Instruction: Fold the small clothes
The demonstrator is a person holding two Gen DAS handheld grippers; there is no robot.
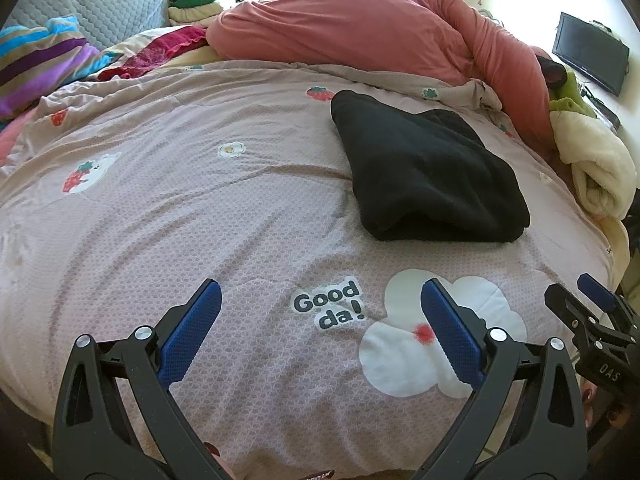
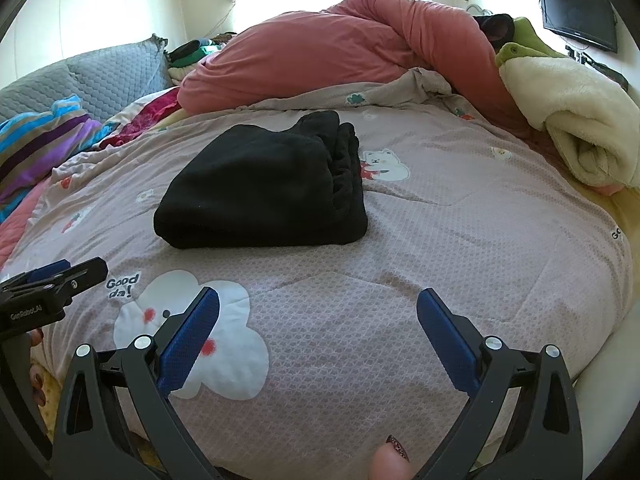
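Note:
A black garment (image 1: 428,168) lies folded into a thick bundle on the mauve patterned bedspread (image 1: 200,208). It also shows in the right wrist view (image 2: 264,192), left of centre. My left gripper (image 1: 320,308) is open and empty, low over the bed's near edge, short of the garment and to its left. My right gripper (image 2: 318,312) is open and empty, near the front edge, short of the garment and to its right. The right gripper shows at the right edge of the left wrist view (image 1: 592,312); the left gripper shows at the left edge of the right wrist view (image 2: 52,284).
A pink duvet (image 1: 360,36) is heaped at the back. A cream blanket (image 2: 572,120) is rolled up at the right. Striped bedding (image 1: 36,60) and a grey pillow (image 1: 100,12) lie at the left. A dark screen (image 2: 576,8) hangs on the right wall.

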